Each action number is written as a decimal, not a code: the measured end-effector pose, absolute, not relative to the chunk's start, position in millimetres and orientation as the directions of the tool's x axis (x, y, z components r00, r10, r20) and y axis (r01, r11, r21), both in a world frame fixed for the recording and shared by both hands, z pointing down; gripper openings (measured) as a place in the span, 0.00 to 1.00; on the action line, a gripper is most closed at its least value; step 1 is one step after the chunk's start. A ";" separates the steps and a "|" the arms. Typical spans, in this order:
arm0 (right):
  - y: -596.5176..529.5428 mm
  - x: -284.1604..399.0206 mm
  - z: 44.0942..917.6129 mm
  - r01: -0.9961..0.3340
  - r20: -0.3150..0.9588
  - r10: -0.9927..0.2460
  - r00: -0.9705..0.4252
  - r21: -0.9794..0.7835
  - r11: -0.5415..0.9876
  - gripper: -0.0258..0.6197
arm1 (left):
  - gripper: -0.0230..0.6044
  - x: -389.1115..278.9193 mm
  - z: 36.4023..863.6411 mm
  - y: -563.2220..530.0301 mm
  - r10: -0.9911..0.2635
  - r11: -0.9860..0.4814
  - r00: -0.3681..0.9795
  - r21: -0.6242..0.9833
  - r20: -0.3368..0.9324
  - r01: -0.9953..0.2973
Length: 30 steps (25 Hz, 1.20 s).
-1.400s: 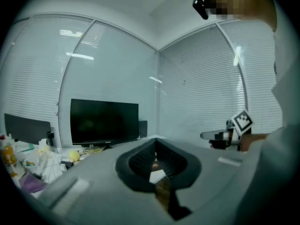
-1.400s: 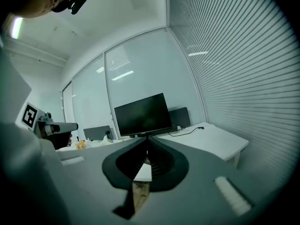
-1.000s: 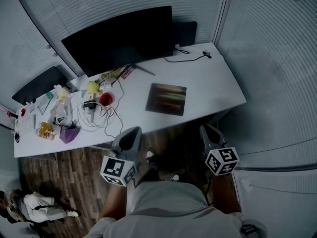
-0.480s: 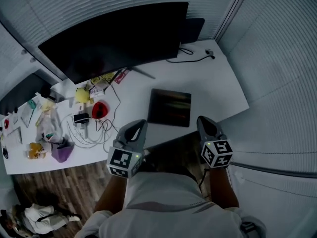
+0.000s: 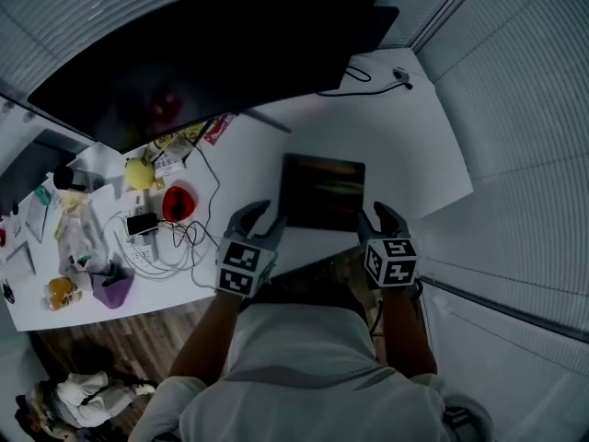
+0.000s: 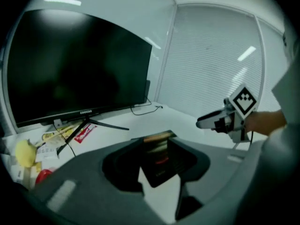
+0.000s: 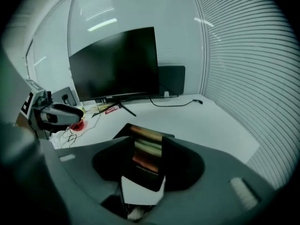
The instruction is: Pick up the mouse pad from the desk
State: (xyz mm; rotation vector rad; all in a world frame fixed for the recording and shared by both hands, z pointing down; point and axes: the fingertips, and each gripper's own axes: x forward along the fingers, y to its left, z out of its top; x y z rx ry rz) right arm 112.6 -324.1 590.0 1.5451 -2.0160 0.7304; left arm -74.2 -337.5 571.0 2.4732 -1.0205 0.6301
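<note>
The mouse pad (image 5: pixel 322 191) is a dark rectangle with coloured stripes, lying flat on the white desk (image 5: pixel 405 145) in front of the monitor. My left gripper (image 5: pixel 260 219) hovers at the pad's near left corner, my right gripper (image 5: pixel 379 217) at its near right corner. Both sets of jaws are opening, and nothing is pressed between them. In the left gripper view the mouse pad (image 6: pixel 158 154) shows ahead through the gap of the left gripper (image 6: pixel 158 139). The right gripper view likewise shows the mouse pad (image 7: pixel 146 154) ahead of the right gripper (image 7: pixel 147 142).
A large black monitor (image 5: pixel 212 53) stands at the back of the desk, its stand foot (image 5: pixel 267 120) just beyond the pad. Left of the pad lie tangled cables (image 5: pixel 161 242), a red object (image 5: pixel 177 201), a yellow ball (image 5: pixel 138 171) and a purple cup (image 5: pixel 112 291). Blinds (image 5: pixel 515 109) close the right side.
Both grippers have come forward and down from over the floor to the pad's near corners. Their jaws, shut before, now stand apart. The camera has moved in over the desk.
</note>
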 end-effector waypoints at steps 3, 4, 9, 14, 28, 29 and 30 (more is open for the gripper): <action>-336.6 120.6 626.5 -0.972 0.715 -0.662 -0.224 -0.114 0.207 0.39 | 0.37 -65.3 618.2 -347.8 -0.538 -0.618 0.561 0.158 0.630 -0.770; -340.2 123.6 638.0 -0.973 0.722 -0.656 -0.219 -0.113 0.201 0.39 | 0.38 -62.7 633.3 -350.3 -0.528 -0.604 0.538 0.156 0.657 -0.782; -352.8 131.5 692.8 -0.970 0.783 -0.582 -0.220 -0.110 0.218 0.44 | 0.40 -56.8 692.0 -366.2 -0.511 -0.540 0.410 0.089 0.756 -0.837; -355.8 130.3 732.3 -0.962 0.839 -0.494 -0.228 -0.116 0.246 0.51 | 0.48 -48.2 735.3 -371.2 -0.458 -0.506 0.318 0.051 0.830 -0.861; -355.0 124.9 740.6 -0.957 0.861 -0.448 -0.240 -0.134 0.257 0.51 | 0.44 -35.7 747.5 -364.9 -0.372 -0.472 0.319 0.118 0.872 -0.873; -354.6 124.2 740.4 -0.957 0.861 -0.448 -0.241 -0.134 0.257 0.50 | 0.43 -34.9 747.2 -364.5 -0.366 -0.470 0.319 0.122 0.874 -0.874; -353.9 122.7 740.3 -0.956 0.860 -0.448 -0.244 -0.136 0.260 0.49 | 0.43 -34.3 747.1 -363.8 -0.360 -0.467 0.318 0.125 0.877 -0.875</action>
